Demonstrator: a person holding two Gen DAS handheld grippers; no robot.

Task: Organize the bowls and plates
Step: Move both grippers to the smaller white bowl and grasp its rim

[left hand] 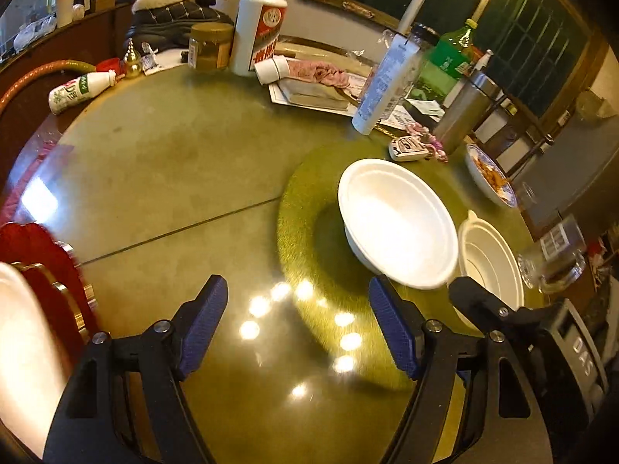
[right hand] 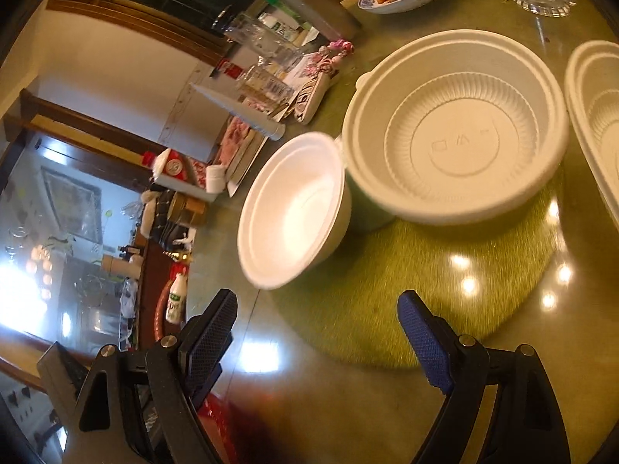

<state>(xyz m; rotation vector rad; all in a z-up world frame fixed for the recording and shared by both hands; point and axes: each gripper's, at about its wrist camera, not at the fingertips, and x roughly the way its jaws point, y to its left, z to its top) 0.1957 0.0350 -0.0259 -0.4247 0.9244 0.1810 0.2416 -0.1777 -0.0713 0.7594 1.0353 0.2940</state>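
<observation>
A smooth white foam bowl (left hand: 398, 220) stands on a round green mat (left hand: 305, 239). A ribbed white plastic bowl (left hand: 491, 259) stands right of it. My left gripper (left hand: 298, 324) is open and empty, low over the mat's near edge, left of the foam bowl. In the right wrist view the foam bowl (right hand: 294, 212) touches the ribbed bowl (right hand: 460, 131) on the mat (right hand: 406, 290). A second ribbed white bowl (right hand: 597, 116) is cut off at the right edge. My right gripper (right hand: 317, 332) is open and empty, short of both bowls.
A blue-patterned plate of food (left hand: 489, 176) and a glass mug (left hand: 553, 259) stand at the table's right. Bottles, a jar, books, a pink cloth and keys (left hand: 410, 147) crowd the far side. A red chair back (left hand: 46, 270) is at the left.
</observation>
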